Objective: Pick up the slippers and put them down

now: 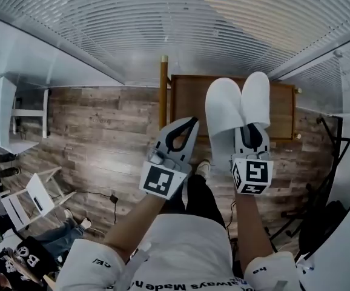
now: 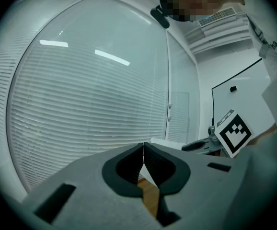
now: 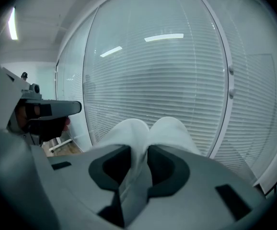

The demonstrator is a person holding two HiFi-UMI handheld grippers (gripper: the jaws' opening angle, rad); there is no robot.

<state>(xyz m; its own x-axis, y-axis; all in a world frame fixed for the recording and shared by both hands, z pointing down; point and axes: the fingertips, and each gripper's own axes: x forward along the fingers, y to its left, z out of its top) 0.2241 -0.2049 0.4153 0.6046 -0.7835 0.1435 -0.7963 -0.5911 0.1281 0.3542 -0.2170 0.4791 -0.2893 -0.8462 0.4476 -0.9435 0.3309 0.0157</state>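
Right gripper (image 1: 252, 135) pinches both slippers (image 1: 236, 105), toes toward 12 o'clock; left gripper (image 1: 183, 130) closed, empty; shallow pinch may drop one.

I hold my left gripper (image 1: 191, 122) out in front of my chest, its jaws closed tip to tip with nothing between them. My right gripper (image 1: 252, 129) is just beside it, jaws clamped on the slippers (image 1: 235, 105), whose fabric fills the gap between the pads (image 3: 158, 164). My left forearm (image 1: 132, 223) is bare and angles slightly inward as it reaches forward. My right forearm (image 1: 251, 223), also bare, runs straighter ahead. The two grippers are near each other but apart. Each marker cube (image 1: 161, 180) sits at the near end of its gripper, turned up toward my head.
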